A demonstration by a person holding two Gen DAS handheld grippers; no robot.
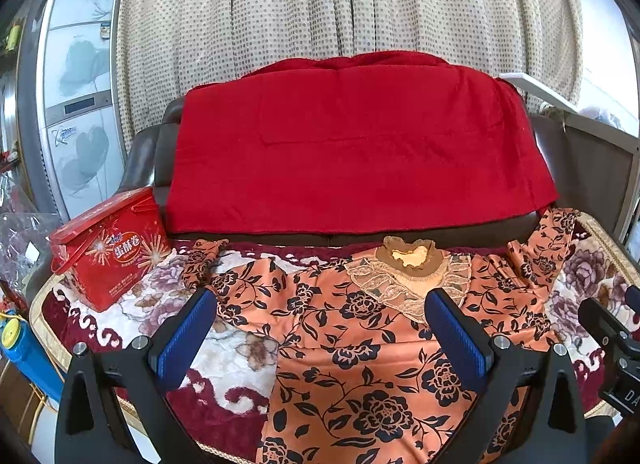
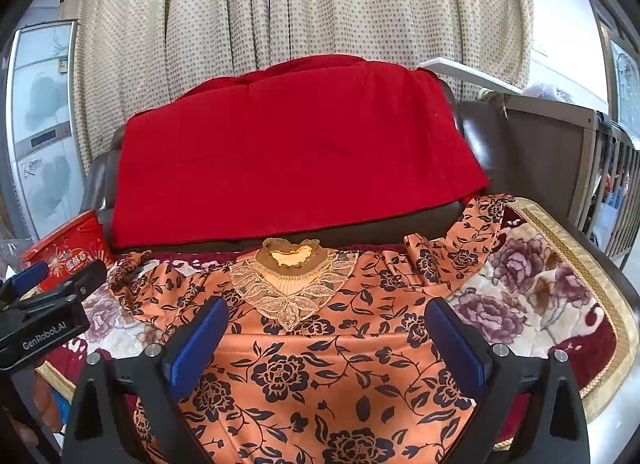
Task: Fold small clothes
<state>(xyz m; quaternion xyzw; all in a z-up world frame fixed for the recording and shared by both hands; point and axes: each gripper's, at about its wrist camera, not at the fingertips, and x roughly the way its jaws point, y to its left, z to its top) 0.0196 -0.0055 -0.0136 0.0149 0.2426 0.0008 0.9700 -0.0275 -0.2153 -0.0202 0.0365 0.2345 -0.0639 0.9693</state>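
An orange garment with black flowers lies spread flat on a floral blanket, lace collar at the far side and both sleeves out. It also shows in the right wrist view. My left gripper is open and empty, held above the garment's left half. My right gripper is open and empty above its middle, below the collar. The right gripper shows at the right edge of the left wrist view, and the left gripper at the left edge of the right wrist view.
A red snack tin stands on the blanket at the far left. A dark sofa back draped with a red cloth rises behind the garment. A gold-trimmed blanket edge runs along the right. A fridge stands far left.
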